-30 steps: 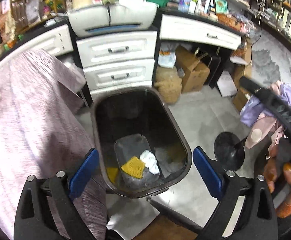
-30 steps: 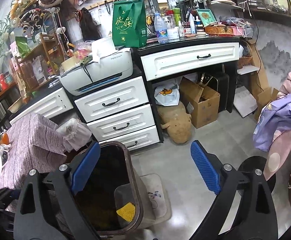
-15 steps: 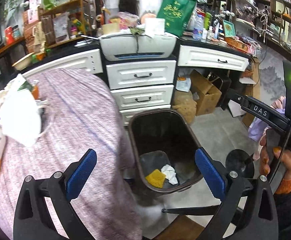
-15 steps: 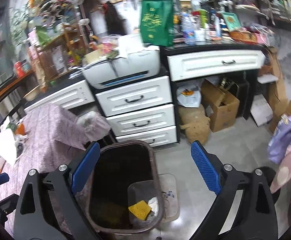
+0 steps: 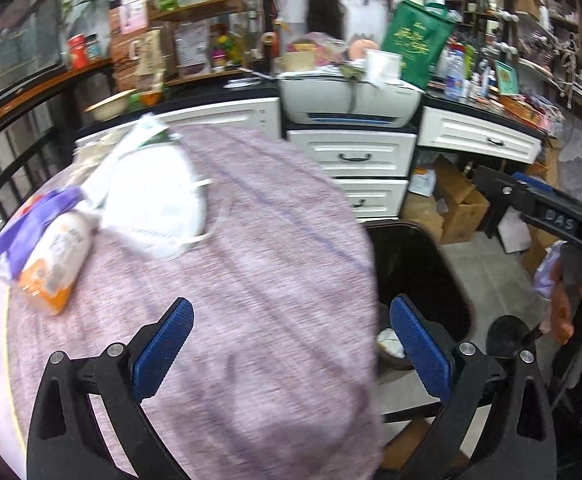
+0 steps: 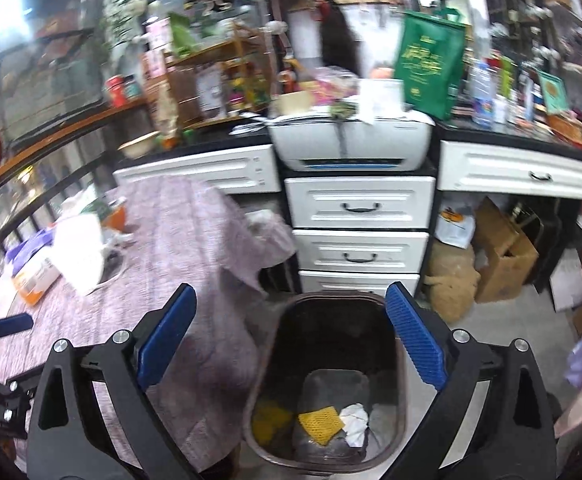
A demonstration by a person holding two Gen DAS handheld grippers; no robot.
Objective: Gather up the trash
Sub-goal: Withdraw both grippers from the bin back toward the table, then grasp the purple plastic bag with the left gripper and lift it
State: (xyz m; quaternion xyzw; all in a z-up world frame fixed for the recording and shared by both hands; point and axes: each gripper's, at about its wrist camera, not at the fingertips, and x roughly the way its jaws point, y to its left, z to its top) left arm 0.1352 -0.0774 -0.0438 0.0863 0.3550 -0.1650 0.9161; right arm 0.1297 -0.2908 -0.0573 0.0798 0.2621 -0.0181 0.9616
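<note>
A dark bin stands on the floor beside a table with a mauve cloth. In the bin lie a yellow mesh piece and a crumpled white paper. On the table lie an orange and white packet, a white mask and a purple wrapper. My left gripper is open and empty above the cloth, at the table's near edge. My right gripper is open and empty above the bin's left rim. The bin also shows in the left wrist view.
White drawers with a printer on top stand behind the bin. Cardboard boxes and a brown sack sit on the floor to the right. A black railing runs along the left.
My left gripper has swung left, from over the bin to over the table. My right gripper has come down and over the bin. Both stay open and empty.
</note>
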